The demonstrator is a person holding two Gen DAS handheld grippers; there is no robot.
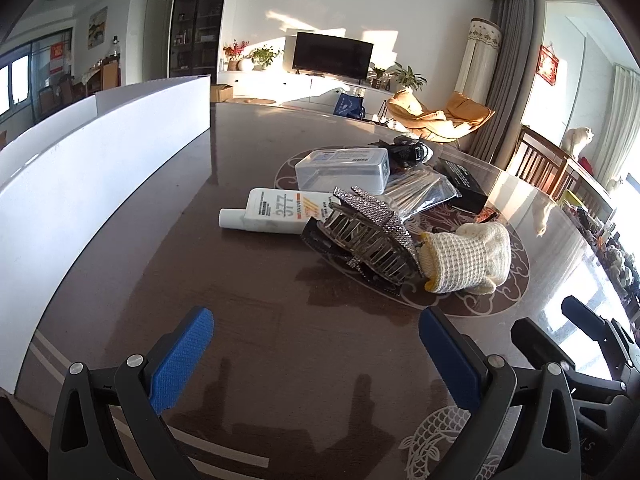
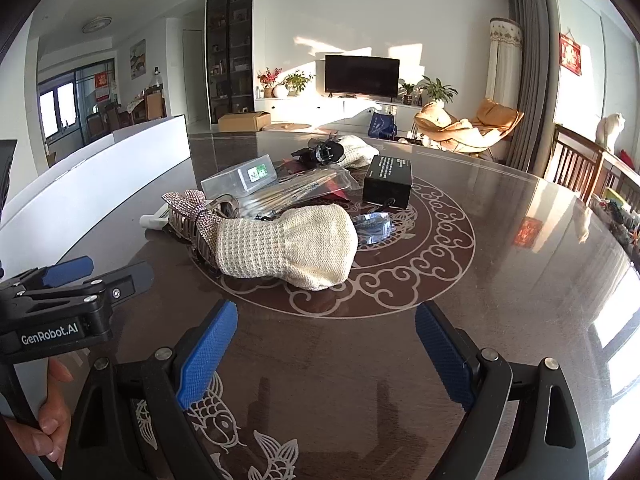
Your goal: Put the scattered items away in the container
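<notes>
A heap of loose items lies mid-table: a cream knitted glove [image 2: 288, 244] [image 1: 468, 260], a rhinestone hair claw [image 1: 368, 236] [image 2: 192, 216], a white tube [image 1: 272, 212], a clear plastic box [image 1: 344, 168] [image 2: 240, 180], a packet of sticks [image 2: 296, 192], a black box [image 2: 388, 184], a black hair clip [image 2: 324, 150] and clear glasses [image 2: 372, 224]. The white container [image 1: 100, 160] [image 2: 100, 176] stands to the left. My left gripper [image 1: 316, 344] [image 2: 112, 270] is open over bare table, short of the claw. My right gripper [image 2: 326, 352] is open too, just short of the glove.
The dark glossy table [image 2: 500, 280] carries a pale round ornament and fish figures. A hand [image 2: 52, 420] holds the left gripper's handle. Wooden chairs [image 2: 576, 168] stand past the table's right edge, where sun glare falls.
</notes>
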